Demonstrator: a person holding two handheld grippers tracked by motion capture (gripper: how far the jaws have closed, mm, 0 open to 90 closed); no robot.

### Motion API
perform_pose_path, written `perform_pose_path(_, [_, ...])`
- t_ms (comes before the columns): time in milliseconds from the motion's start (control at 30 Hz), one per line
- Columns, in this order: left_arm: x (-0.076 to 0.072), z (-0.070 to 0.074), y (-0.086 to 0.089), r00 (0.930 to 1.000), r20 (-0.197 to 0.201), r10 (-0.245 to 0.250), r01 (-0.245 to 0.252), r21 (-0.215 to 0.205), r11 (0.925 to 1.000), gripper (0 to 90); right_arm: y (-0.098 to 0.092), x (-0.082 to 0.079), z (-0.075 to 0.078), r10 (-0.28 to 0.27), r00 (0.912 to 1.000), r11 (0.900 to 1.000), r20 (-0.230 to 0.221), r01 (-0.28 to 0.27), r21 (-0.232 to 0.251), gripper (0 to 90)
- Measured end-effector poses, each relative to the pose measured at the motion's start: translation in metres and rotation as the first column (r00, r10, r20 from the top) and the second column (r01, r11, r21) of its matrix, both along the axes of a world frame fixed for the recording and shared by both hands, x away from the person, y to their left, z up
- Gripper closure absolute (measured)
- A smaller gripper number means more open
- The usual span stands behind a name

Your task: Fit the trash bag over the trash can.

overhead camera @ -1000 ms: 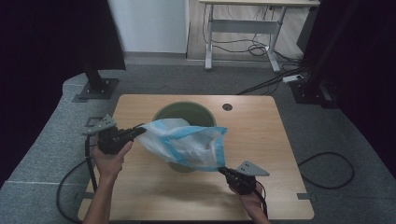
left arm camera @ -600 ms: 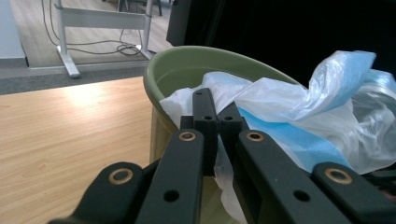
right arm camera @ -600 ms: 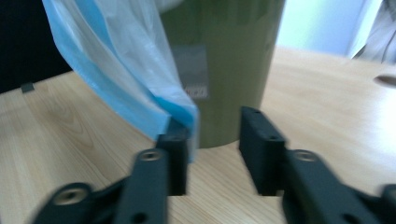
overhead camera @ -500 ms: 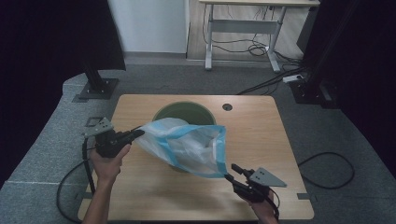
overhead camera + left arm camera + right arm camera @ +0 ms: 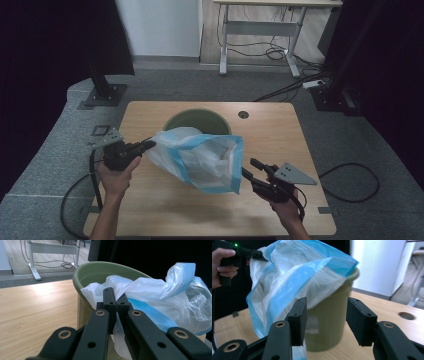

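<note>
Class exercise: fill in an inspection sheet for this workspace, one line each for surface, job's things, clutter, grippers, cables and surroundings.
Surface: wooden table, round hole near its far edge.
Job's things: green bin upright; blue-and-white plastic bag draped over its near rim.
Clutter: nothing seen.
Grippers: left gripper shut on the bag's edge; right gripper open, jaws just opened, nothing between them, beside the bag.
Cables: one trails from each gripper; more on the floor.
Surroundings: grey carpet, white desk frame, black stands.

One bag (image 5: 200,160), one bin (image 5: 197,120), two claws.
</note>
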State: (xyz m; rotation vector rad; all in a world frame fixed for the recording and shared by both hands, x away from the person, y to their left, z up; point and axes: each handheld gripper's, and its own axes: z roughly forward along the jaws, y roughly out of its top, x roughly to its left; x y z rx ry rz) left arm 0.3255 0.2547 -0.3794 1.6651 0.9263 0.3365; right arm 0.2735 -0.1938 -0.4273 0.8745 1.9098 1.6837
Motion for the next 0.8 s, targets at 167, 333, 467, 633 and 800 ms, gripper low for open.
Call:
perform_pose_path(167, [-0.001, 0.000, 0.001, 1.0000, 0.003, -0.003, 0.003, 0.004, 1.0000, 89.9, 0.017, 0.004, 0.005, 0.014, 0.9999, 0.999, -0.010, -0.013, 0.033, 50.8])
perform_pose_path(333, [-0.003, 0.000, 0.002, 1.0000, 0.005, -0.006, 0.006, -0.003, 1.0000, 89.9, 0.014, -0.001, 0.012, -0.033, 0.9994, 0.999, -0.010, 0.033, 0.023, 51.3])
perform_pose_path(467, [-0.004, 0.000, 0.001, 0.9999, 0.007, -0.009, 0.009, 0.001, 1.0000, 89.9, 0.000, -0.011, 0.015, -0.041, 0.9989, 0.998, -0.021, 0.042, 0.048, 51.3])
perform_pose_path(633, [-0.005, 0.000, 0.000, 0.9999, 0.011, -0.010, 0.009, 0.010, 0.9999, 89.9, -0.006, -0.026, 0.018, -0.048, 0.9988, 0.998, -0.012, 0.048, 0.045, 51.0])
perform_pose_path(800, [-0.006, -0.001, -0.001, 0.9999, 0.010, -0.010, 0.010, 0.016, 0.9998, 89.9, 0.001, -0.028, 0.019, -0.027, 0.9995, 0.999, -0.017, 0.028, 0.040, 50.7])
